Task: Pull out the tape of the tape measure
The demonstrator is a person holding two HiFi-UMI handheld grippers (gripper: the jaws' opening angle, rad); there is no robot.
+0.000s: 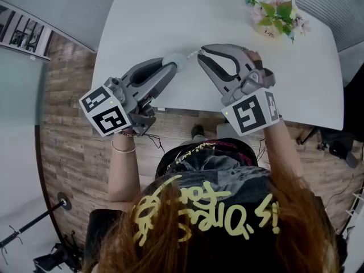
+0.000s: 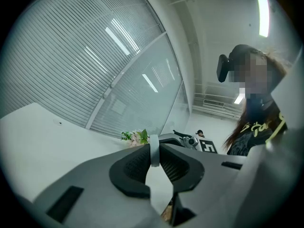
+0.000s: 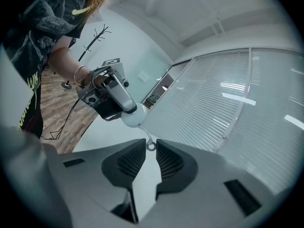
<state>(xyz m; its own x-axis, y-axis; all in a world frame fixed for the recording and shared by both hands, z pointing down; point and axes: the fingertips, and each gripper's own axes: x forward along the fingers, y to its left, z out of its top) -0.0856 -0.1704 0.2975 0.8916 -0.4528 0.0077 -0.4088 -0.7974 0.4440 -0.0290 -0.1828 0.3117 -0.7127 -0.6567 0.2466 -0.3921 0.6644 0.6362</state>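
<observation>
A small round pale tape measure (image 1: 176, 62) is held above the white table (image 1: 136, 21), and my left gripper (image 1: 172, 67) is shut on it. In the left gripper view its case (image 2: 154, 151) shows edge-on, pinched between the pads. A short length of tape (image 1: 191, 54) runs right to its end ring. My right gripper (image 1: 201, 52) is shut on that ring. In the right gripper view the ring (image 3: 150, 146) sits between the tips of the right gripper (image 3: 150, 144). Just beyond it are the round case (image 3: 132, 117) and the left gripper (image 3: 113, 95).
A pot of pink flowers with green leaves (image 1: 278, 13) stands at the table's far right and also shows in the left gripper view (image 2: 136, 137). The table's near edge (image 1: 187, 110) runs under both grippers, with wooden floor (image 1: 68, 152) below. Blinds line the wall (image 3: 228, 103).
</observation>
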